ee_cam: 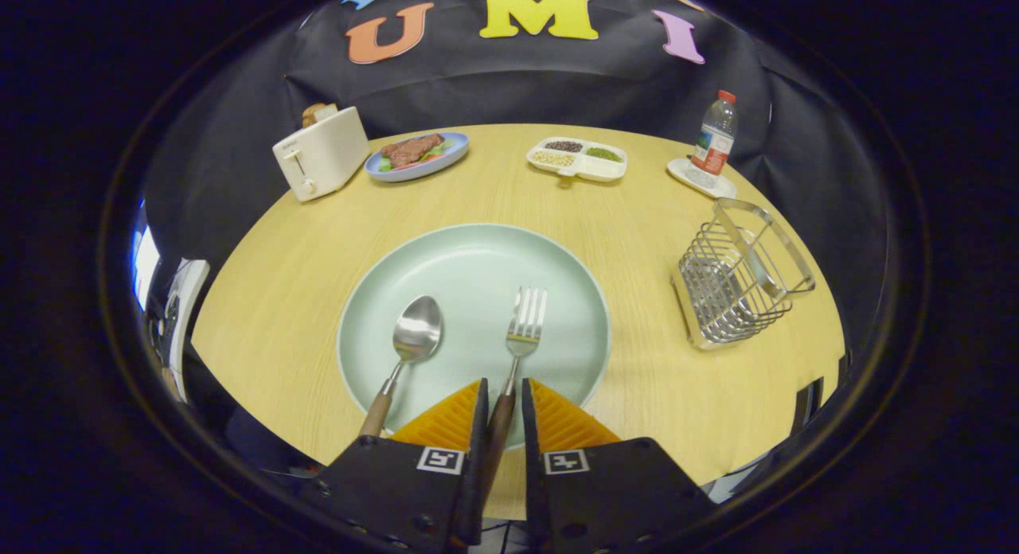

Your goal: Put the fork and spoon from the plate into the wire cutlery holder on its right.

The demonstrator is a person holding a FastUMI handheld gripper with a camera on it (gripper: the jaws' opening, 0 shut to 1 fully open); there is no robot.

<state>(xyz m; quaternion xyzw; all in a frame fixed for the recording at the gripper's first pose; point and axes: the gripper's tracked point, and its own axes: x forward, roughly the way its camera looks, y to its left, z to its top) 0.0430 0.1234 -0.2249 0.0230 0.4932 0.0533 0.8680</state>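
Gripper (503, 399) at lower centre, jaws clamped on the fork (521, 331) handle, spoon (410, 343) left of it on the plate (470, 259), wire cutlery holder (736, 279) at right

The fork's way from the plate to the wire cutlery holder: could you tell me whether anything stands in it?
Nothing visible does. The gripper has its fingers on either side of the fork handle, and only bare table lies between the plate and the wire cutlery holder.
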